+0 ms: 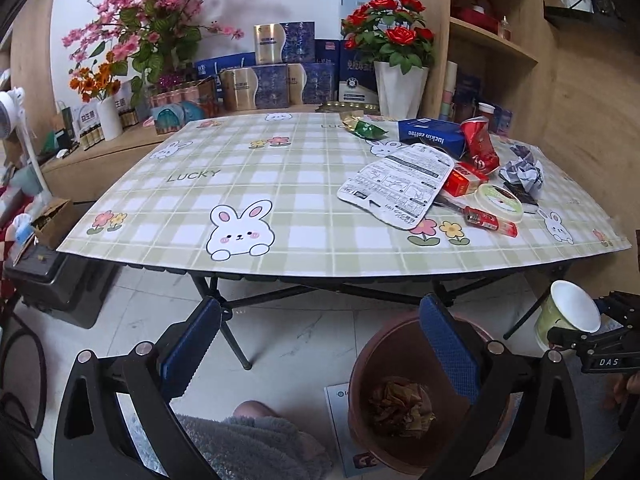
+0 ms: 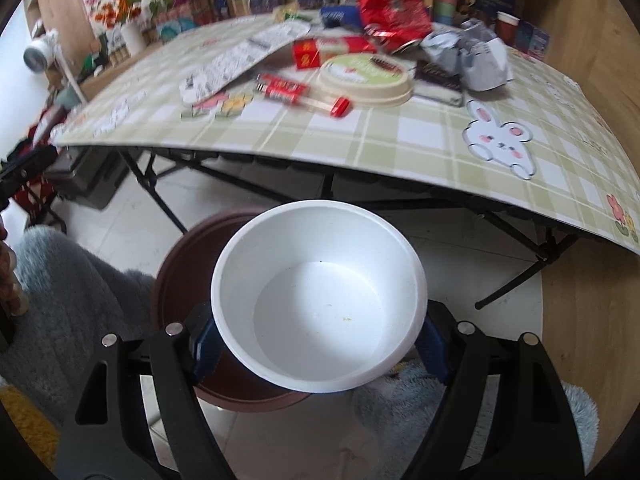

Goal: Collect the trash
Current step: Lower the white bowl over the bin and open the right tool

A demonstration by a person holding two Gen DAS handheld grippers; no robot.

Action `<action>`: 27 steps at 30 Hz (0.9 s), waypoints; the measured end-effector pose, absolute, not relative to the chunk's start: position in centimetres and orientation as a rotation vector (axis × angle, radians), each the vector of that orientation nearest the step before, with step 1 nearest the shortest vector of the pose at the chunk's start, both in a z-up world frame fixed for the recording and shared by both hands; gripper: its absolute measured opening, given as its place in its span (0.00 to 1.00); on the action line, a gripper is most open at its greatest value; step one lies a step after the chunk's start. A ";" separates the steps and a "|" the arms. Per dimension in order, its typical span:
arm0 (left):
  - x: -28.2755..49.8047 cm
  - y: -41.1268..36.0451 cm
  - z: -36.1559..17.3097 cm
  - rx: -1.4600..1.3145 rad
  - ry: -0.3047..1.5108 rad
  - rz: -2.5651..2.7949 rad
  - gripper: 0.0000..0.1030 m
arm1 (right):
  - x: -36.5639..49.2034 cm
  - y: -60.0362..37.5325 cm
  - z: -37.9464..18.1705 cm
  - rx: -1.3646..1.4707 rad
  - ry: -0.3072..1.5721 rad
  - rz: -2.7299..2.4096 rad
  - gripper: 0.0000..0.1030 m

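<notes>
White foam cup [image 2: 319, 296] with green printed side, centre of frame, pinched at walls by my right gripper [image 2: 316, 344] jaws, above brown round plastic bin [image 2: 180, 276]. Left gripper [image 1: 320, 352] jaws wide, empty. Risk: cup only partly over bin; release now may clip rim, tumble to floor. Thin foam may crush or slip.

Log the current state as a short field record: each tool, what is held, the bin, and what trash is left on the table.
right tool: shut on paper cup, held over the bin
left tool: open, holding nothing
bin: brown, on the floor by the table, crumpled brown scrap inside
table: trash piled at its right end
trash left: printed leaflet, round lid, red packet, crumpled paper, blue coffee box
</notes>
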State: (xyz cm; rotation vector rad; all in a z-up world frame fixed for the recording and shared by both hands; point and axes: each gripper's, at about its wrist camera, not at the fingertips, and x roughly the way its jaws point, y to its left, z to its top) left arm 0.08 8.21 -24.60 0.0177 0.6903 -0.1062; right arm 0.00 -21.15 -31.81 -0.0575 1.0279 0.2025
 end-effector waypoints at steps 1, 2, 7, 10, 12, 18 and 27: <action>-0.1 8.4 -24.7 0.006 0.690 -0.106 0.94 | 0.1 -20.7 -32.0 -0.073 1.040 0.206 0.76; -0.1 8.6 -24.7 -0.009 0.689 -0.104 0.94 | 0.2 -20.4 -32.2 -0.086 1.050 0.210 0.76; -0.2 9.6 -25.0 -0.059 0.682 -0.084 0.94 | 1.1 -18.1 -33.4 -0.108 1.097 0.245 0.76; -0.2 9.6 -25.1 -0.065 0.681 -0.098 0.94 | 1.5 -16.2 -33.8 -0.140 1.114 0.271 0.76; -0.2 9.6 -25.1 -0.068 0.682 -0.104 0.94 | 1.7 -14.9 -33.9 -0.162 1.112 0.298 0.77; -0.2 10.4 -25.3 -0.104 0.684 -0.099 0.94 | 2.4 -12.9 -32.8 -0.161 1.072 0.345 0.93; -0.3 10.7 -25.2 -0.118 0.680 -0.085 0.94 | 2.0 -16.6 -28.4 -0.063 0.891 0.202 0.94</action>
